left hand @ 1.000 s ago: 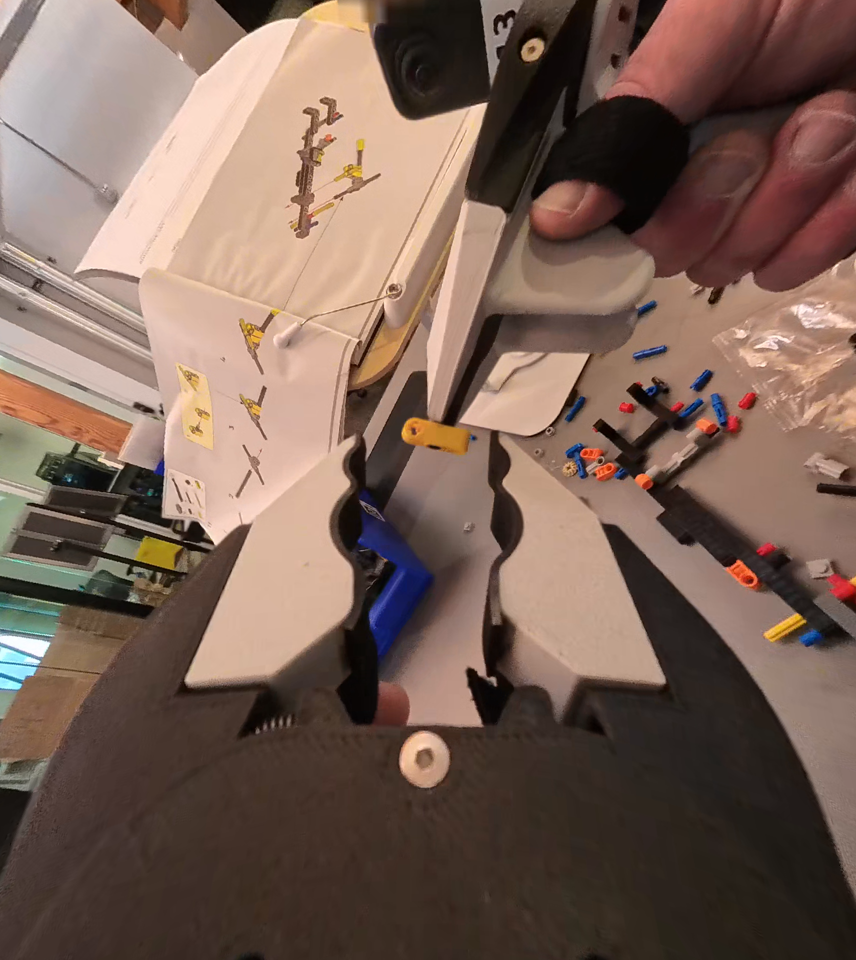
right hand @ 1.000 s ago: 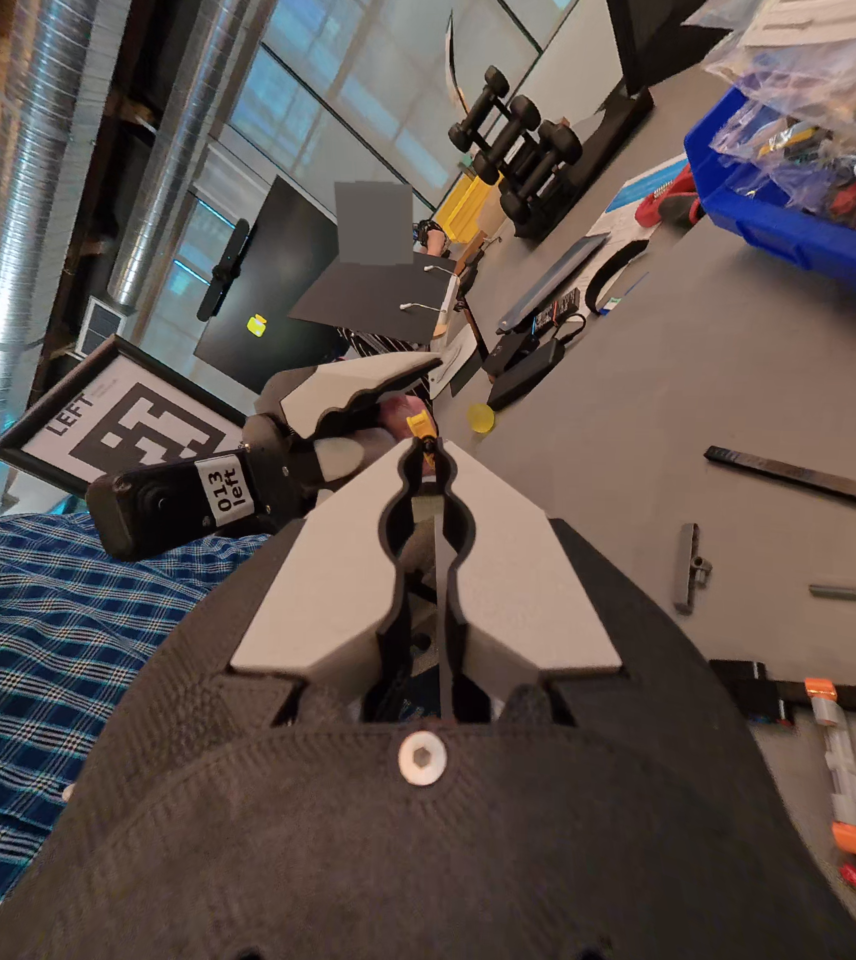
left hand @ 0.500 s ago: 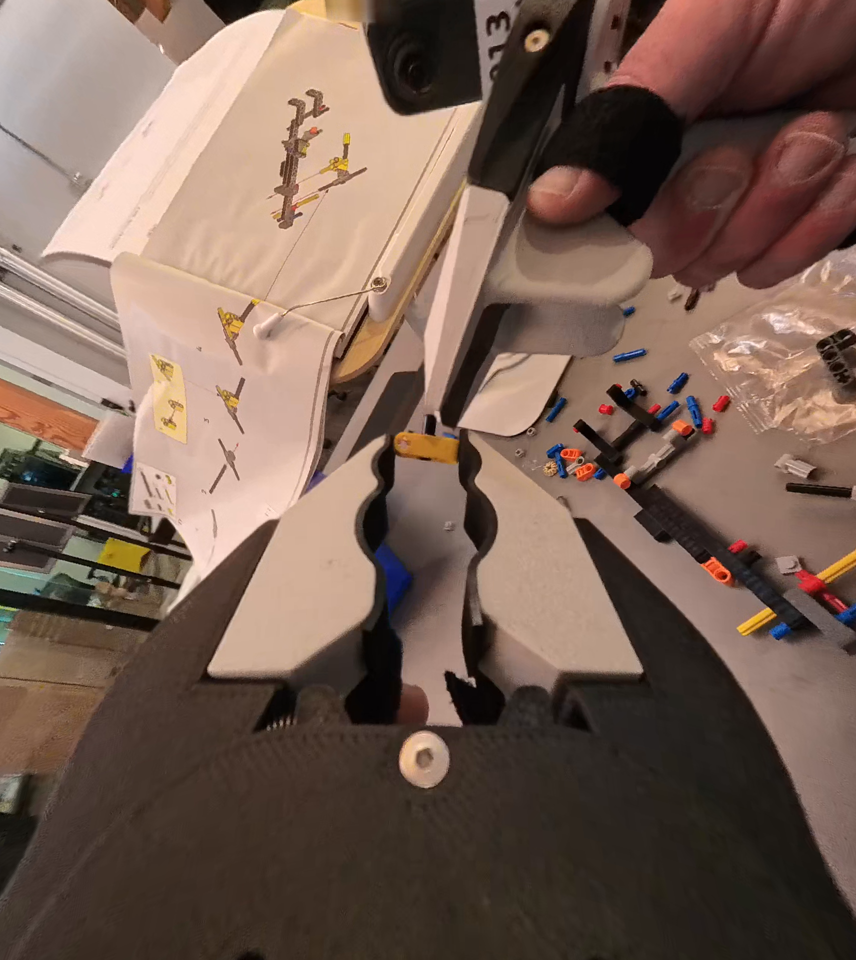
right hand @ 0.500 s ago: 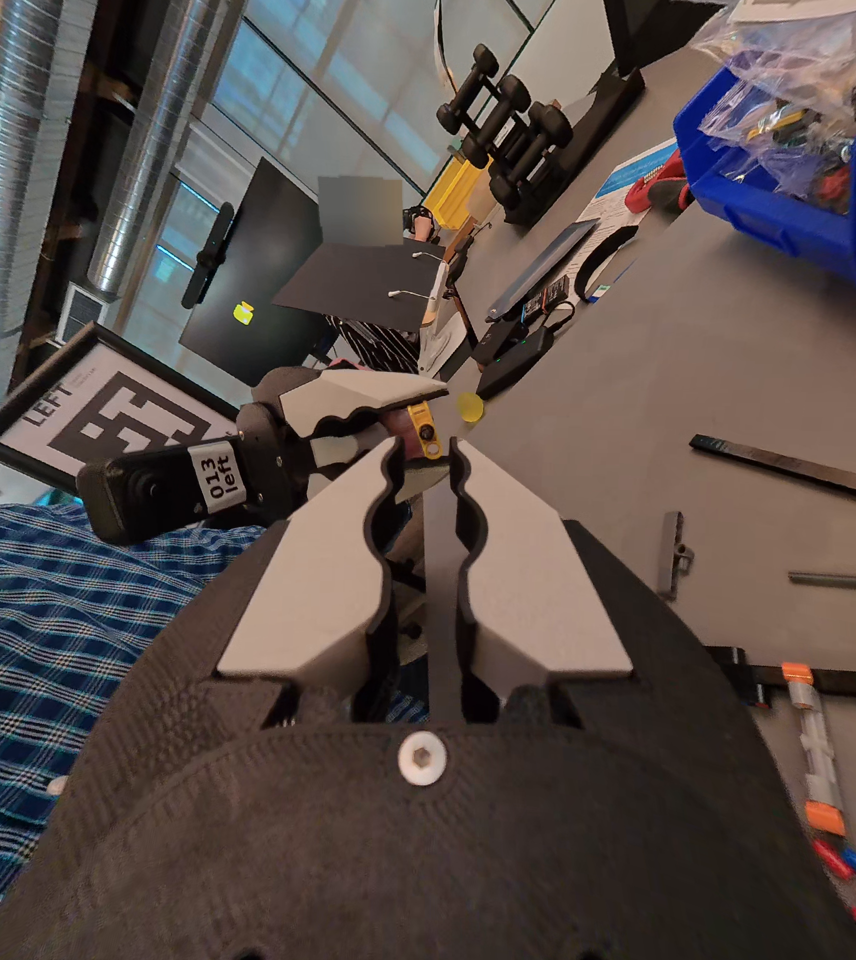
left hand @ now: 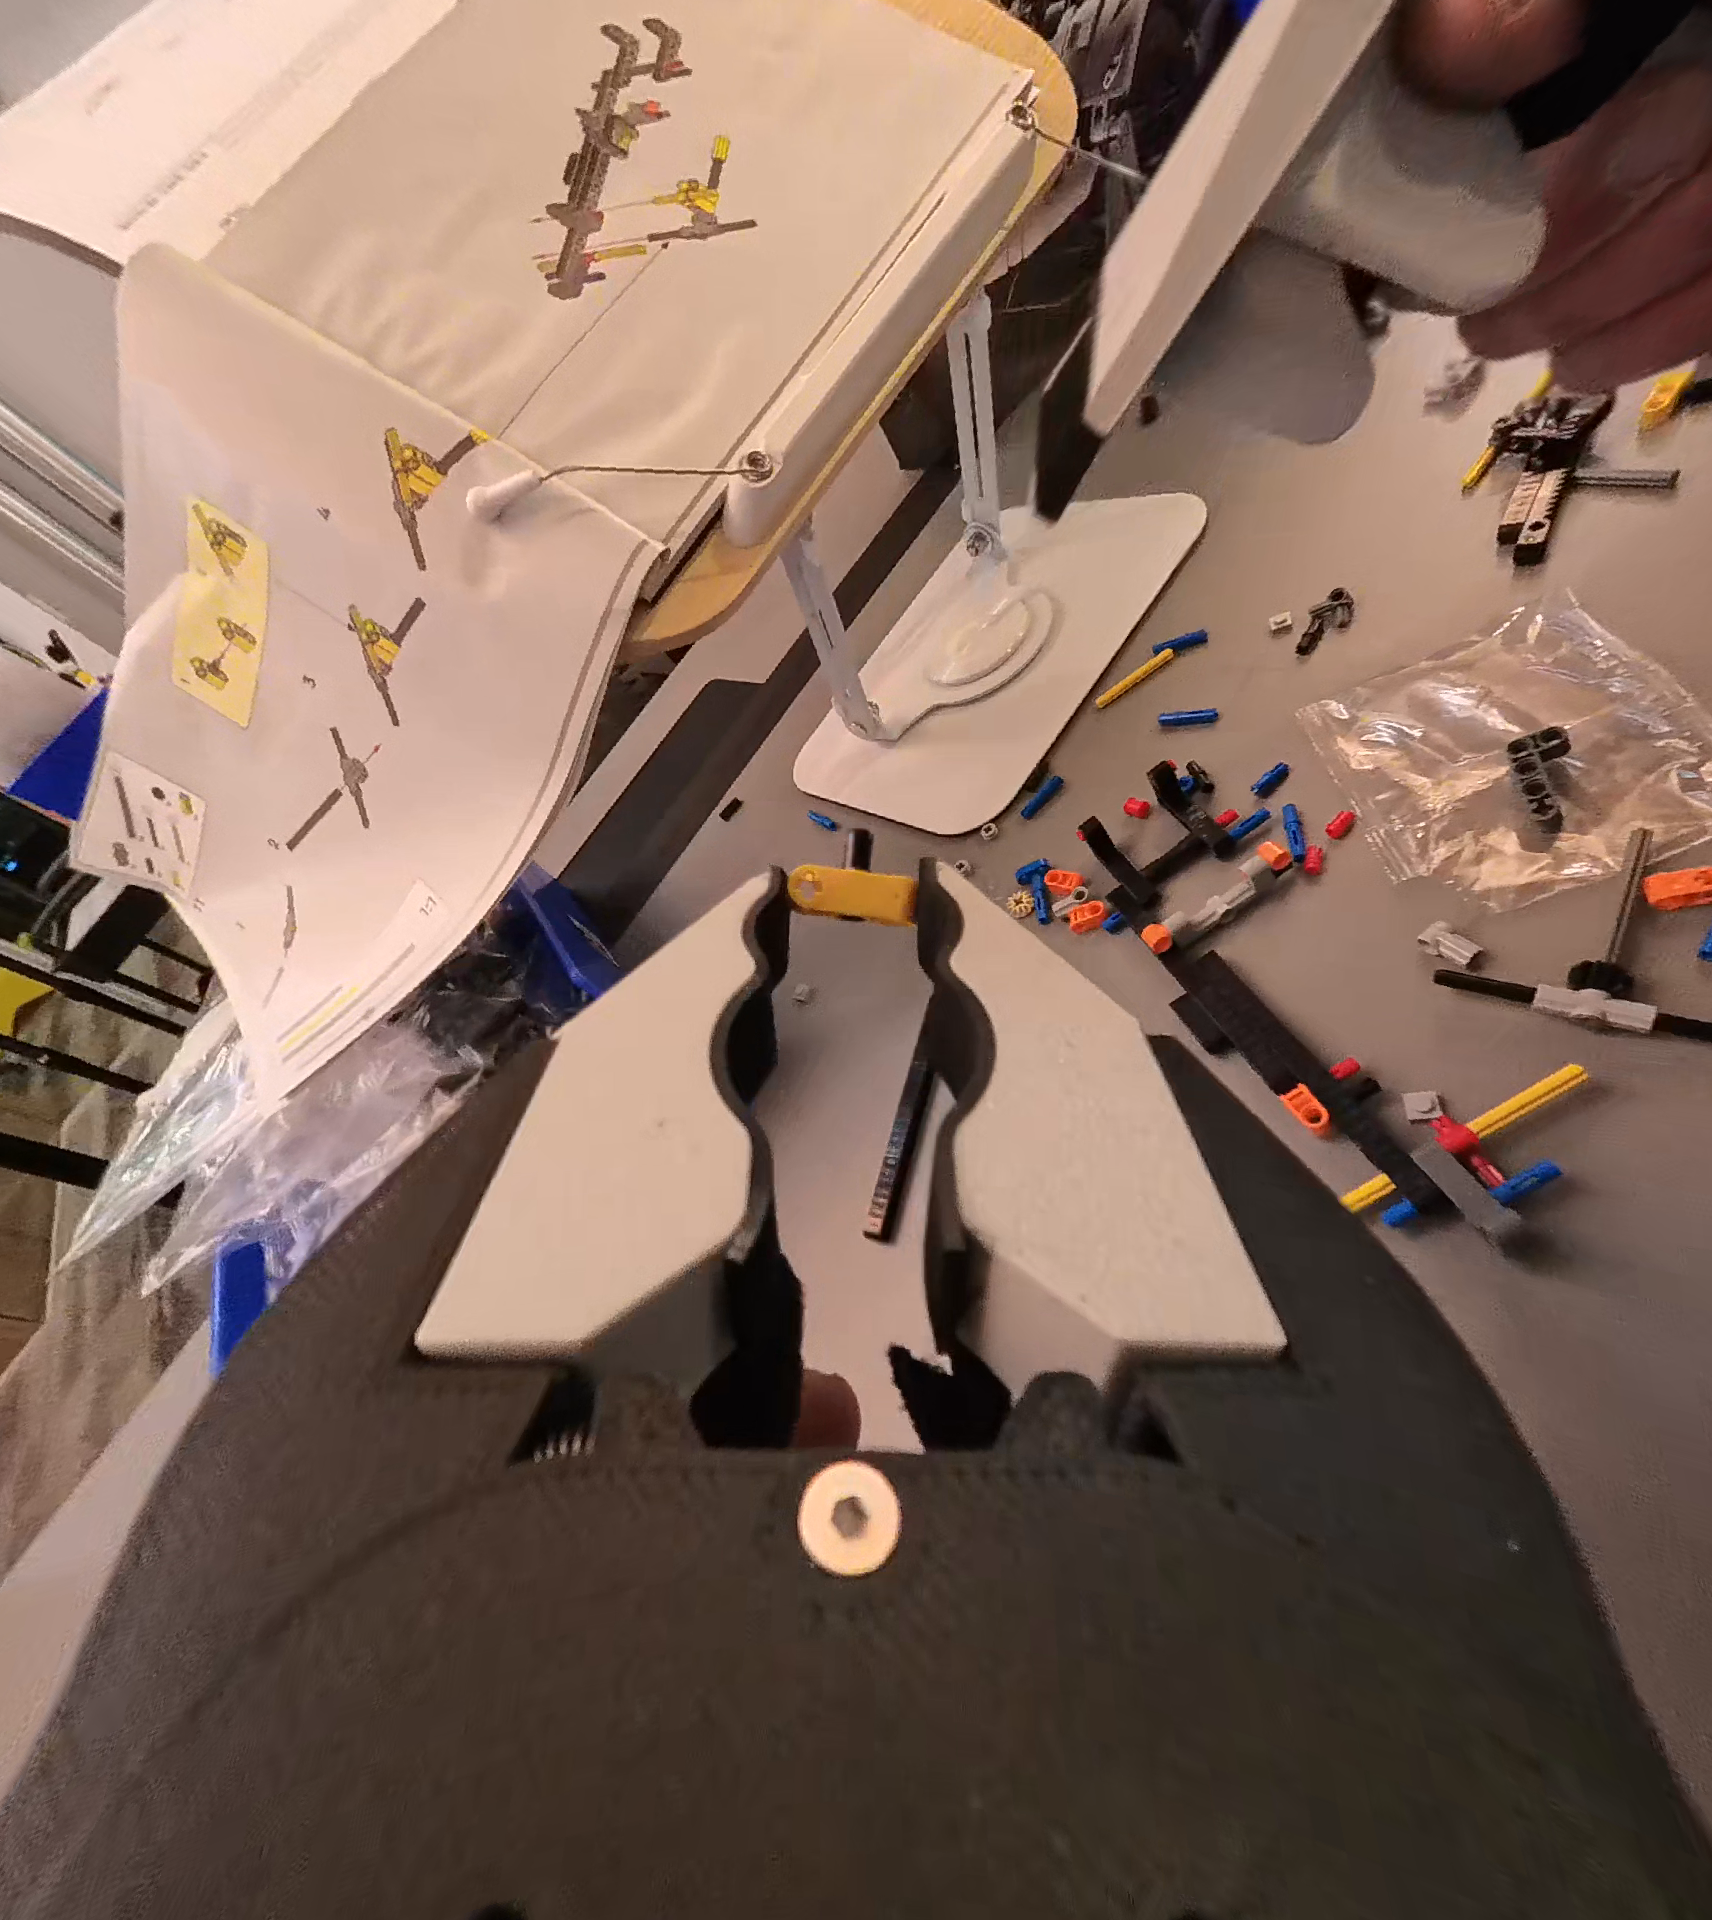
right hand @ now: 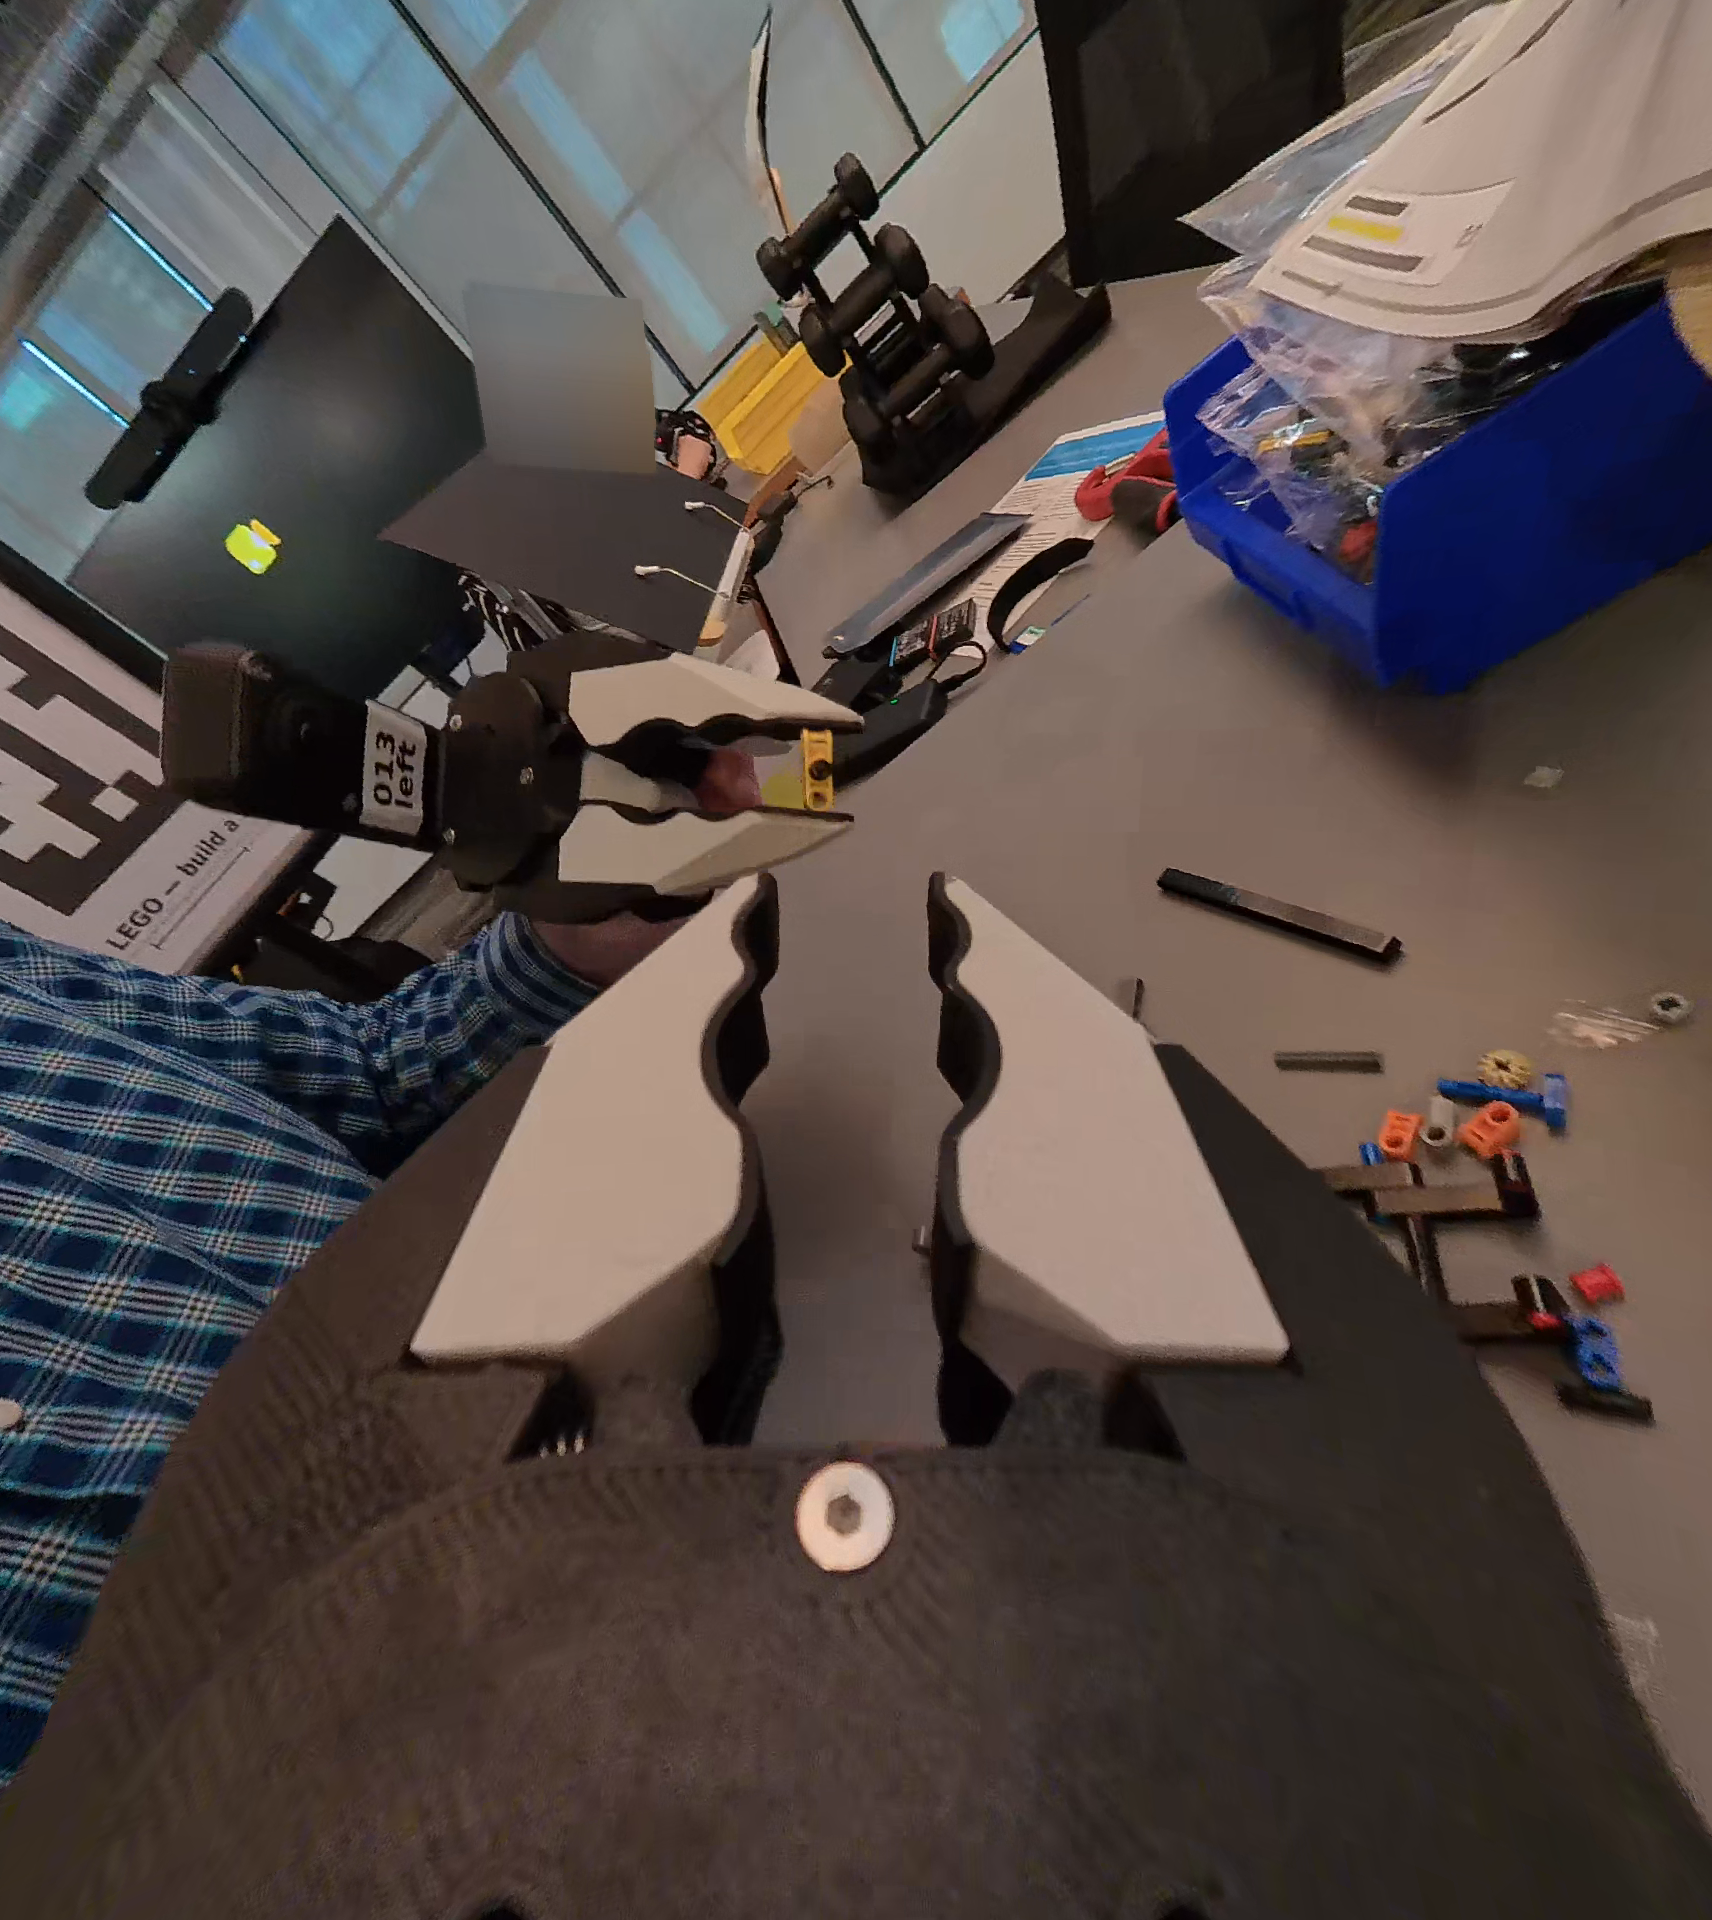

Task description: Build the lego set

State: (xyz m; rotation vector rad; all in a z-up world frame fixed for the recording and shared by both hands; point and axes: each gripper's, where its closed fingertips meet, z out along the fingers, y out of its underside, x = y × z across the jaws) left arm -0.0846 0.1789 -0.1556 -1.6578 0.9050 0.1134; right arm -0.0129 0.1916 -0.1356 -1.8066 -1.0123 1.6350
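Note:
My left gripper (left hand: pixel 854 894) is shut on a small yellow lego beam (left hand: pixel 852 896), pinched end to end between its fingertips above the grey table. A short black pin (left hand: pixel 860 847) sticks out of the beam. The right wrist view shows the left gripper (right hand: pixel 826 764) holding the same yellow beam (right hand: pixel 817 769) in the air. My right gripper (right hand: pixel 852 894) is open and empty, just below and to the right of the left one. One of its fingers (left hand: pixel 1205 187) shows at the top right of the left wrist view, held by a hand.
An instruction booklet (left hand: pixel 519 260) lies open on a white stand (left hand: pixel 997 665). Loose lego parts (left hand: pixel 1195 862), a long black beam assembly (left hand: pixel 1257 1049) and a clear bag (left hand: pixel 1538 748) lie on the table. A black strip (right hand: pixel 1278 914) and a blue bin (right hand: pixel 1506 520) lie farther off. The grippers' ends are close to 8 cm from one another. The long black beam assembly (left hand: pixel 1257 1049) sits 15 cm or so from the ends of my left fingers.
My left gripper closed on the yellow beam. My right gripper, shut on it a second ago, let go, opened and drew back and away.

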